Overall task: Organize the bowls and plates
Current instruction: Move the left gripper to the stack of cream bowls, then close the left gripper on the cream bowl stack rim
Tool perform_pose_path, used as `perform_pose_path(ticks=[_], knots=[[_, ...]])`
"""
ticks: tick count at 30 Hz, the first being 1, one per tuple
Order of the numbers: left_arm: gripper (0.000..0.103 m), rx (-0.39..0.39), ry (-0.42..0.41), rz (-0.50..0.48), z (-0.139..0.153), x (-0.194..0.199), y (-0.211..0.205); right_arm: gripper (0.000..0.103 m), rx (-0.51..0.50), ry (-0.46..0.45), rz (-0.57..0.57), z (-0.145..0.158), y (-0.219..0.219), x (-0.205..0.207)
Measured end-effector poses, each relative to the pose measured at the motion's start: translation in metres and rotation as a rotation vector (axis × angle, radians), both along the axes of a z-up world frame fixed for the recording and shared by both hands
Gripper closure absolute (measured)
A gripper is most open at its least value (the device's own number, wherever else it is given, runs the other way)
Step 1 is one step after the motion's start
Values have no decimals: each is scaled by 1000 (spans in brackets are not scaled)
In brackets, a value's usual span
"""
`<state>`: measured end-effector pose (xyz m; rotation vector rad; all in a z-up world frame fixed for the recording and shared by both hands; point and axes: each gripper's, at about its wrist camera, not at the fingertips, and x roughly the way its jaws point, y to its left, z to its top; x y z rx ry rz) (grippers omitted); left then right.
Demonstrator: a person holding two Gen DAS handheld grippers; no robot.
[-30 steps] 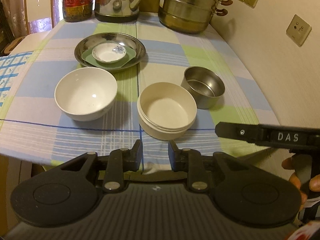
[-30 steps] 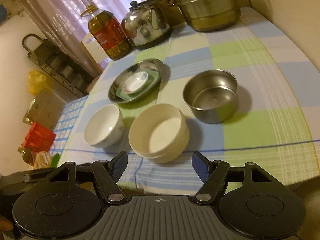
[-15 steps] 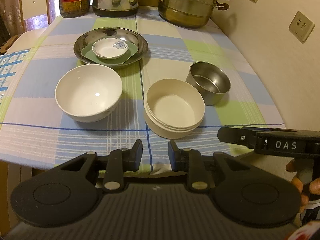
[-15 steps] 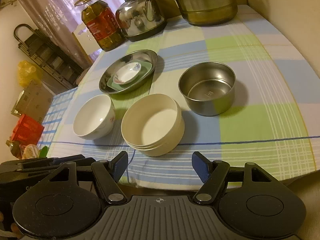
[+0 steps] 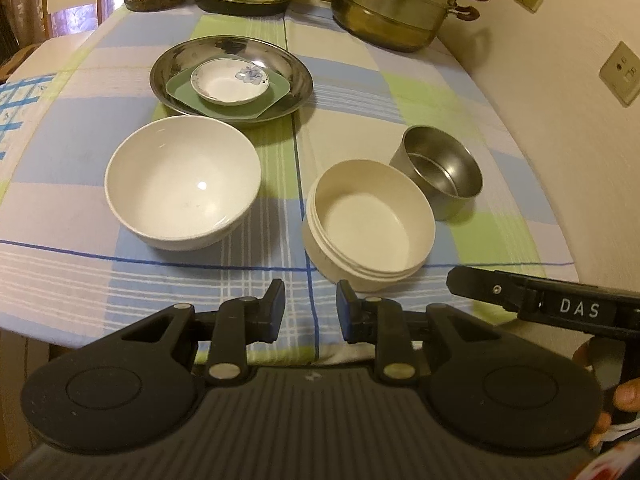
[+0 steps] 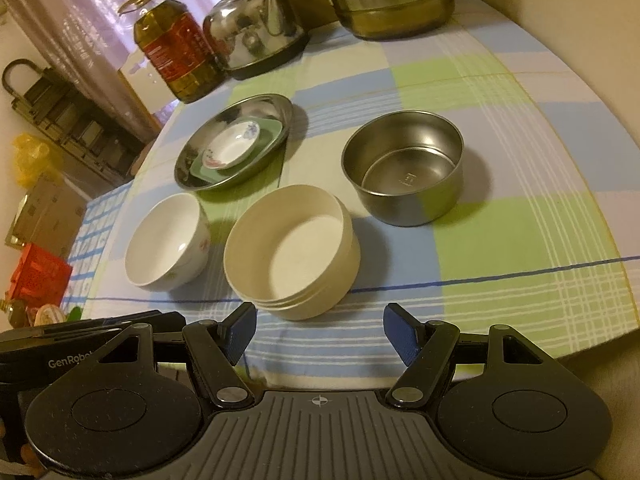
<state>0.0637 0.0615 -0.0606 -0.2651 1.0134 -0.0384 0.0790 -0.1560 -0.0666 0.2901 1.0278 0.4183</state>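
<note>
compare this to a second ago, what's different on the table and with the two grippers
Both grippers have come closer to the table and a little lower, so the cream bowl and white bowl now look larger. Nothing was grasped or released: the left gripper stays narrowly open and empty, the right gripper wide open and empty. The steel bowl and stacked plates stayed put.

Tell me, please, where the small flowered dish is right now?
In the left wrist view the small flowered dish sits on a green plate inside the steel plate, beyond the white bowl.
</note>
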Motion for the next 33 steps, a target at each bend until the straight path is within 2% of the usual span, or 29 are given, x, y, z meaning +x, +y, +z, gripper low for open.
perform_pose_path(ticks=[6,13,23,28,31,33], knots=[[79,-9,-27,8,-8,15,-3,33,-15,-32,-19,-3,5,12],[79,-40,-30,14,-19,34,-9,47,-50,-49,-18,-15,13,30],[79,-8,-1,29,-35,54,-12,64,-81,-51,1,-30,21,47],[79,2,9,23,-40,58,-13,76,-82,-52,4,-33,21,50],[82,-4,9,21,-42,59,-13,86,-81,-55,9,-34,21,51],[85,-8,4,13,-43,59,-14,87,-84,-59,12,-34,21,51]])
